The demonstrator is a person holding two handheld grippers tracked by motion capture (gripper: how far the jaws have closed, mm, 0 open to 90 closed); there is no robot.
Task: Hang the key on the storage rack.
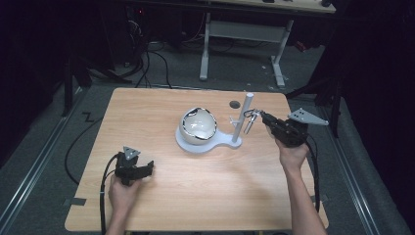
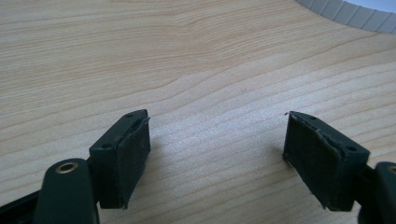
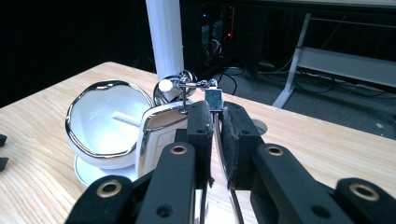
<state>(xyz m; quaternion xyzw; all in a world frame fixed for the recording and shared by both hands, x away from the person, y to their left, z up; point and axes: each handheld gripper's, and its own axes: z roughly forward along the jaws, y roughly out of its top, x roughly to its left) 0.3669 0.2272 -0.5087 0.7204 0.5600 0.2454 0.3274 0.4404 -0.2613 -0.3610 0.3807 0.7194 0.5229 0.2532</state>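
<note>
A white stand (image 1: 220,142) carries a white, chrome-rimmed bowl (image 1: 198,125) and an upright white pole (image 1: 243,117). My right gripper (image 1: 262,117) hovers just right of the pole, shut on the thin metal strap of a keychain (image 1: 249,121). In the right gripper view the jaws (image 3: 215,116) pinch that strap. Its white, chrome-edged fob (image 3: 159,135) hangs to their left, its chrome ring (image 3: 180,81) close to the pole (image 3: 166,37). The bowl (image 3: 100,121) sits behind. My left gripper (image 1: 149,167) rests low over the table at front left, open (image 2: 217,154), with bare wood between its pads.
The wooden table (image 1: 161,107) has a round cable hole (image 1: 235,104) behind the pole. The stand's ribbed white edge (image 2: 345,11) shows at the top right of the left gripper view. A desk frame (image 1: 244,29) and cables (image 1: 156,63) lie on the floor beyond.
</note>
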